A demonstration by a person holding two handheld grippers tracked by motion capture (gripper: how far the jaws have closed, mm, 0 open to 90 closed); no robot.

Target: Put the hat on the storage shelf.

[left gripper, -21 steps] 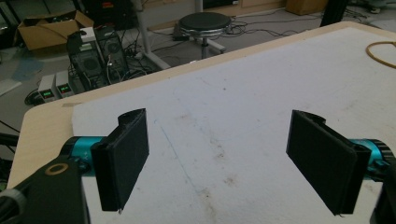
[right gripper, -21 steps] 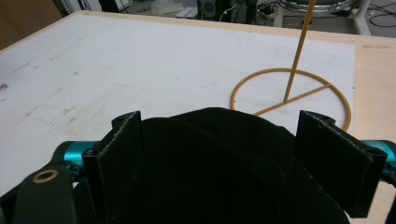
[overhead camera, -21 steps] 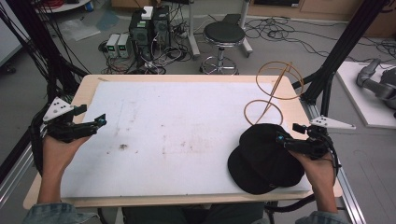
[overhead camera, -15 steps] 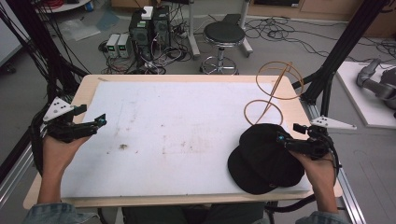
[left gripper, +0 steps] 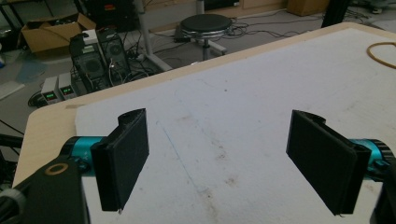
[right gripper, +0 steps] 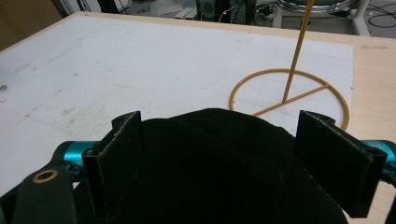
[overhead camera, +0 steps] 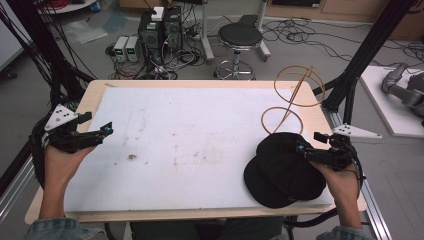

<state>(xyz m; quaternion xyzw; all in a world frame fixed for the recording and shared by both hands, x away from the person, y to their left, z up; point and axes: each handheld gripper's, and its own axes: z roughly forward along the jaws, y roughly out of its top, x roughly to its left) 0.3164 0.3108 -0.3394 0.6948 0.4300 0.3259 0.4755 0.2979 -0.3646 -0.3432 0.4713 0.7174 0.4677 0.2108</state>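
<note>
A black cap (overhead camera: 280, 170) lies on the white mat (overhead camera: 200, 125) at the near right of the table. My right gripper (overhead camera: 308, 142) hovers over the cap's right side and is open. In the right gripper view the jaws of that gripper (right gripper: 219, 163) stand wide apart on either side of the cap's crown (right gripper: 210, 158). A gold wire stand (overhead camera: 295, 95) with a ring base rises just behind the cap, and its rod (right gripper: 295, 60) stands upright ahead. My left gripper (overhead camera: 102, 132) is open at the mat's left edge, with nothing between its jaws (left gripper: 219, 158).
The mat carries a few brown stains (overhead camera: 131, 157). Beyond the table's far edge stand a black stool (overhead camera: 240, 35) and computer boxes (overhead camera: 160, 25) among cables. Black frame posts (overhead camera: 370, 45) rise at both sides of the table.
</note>
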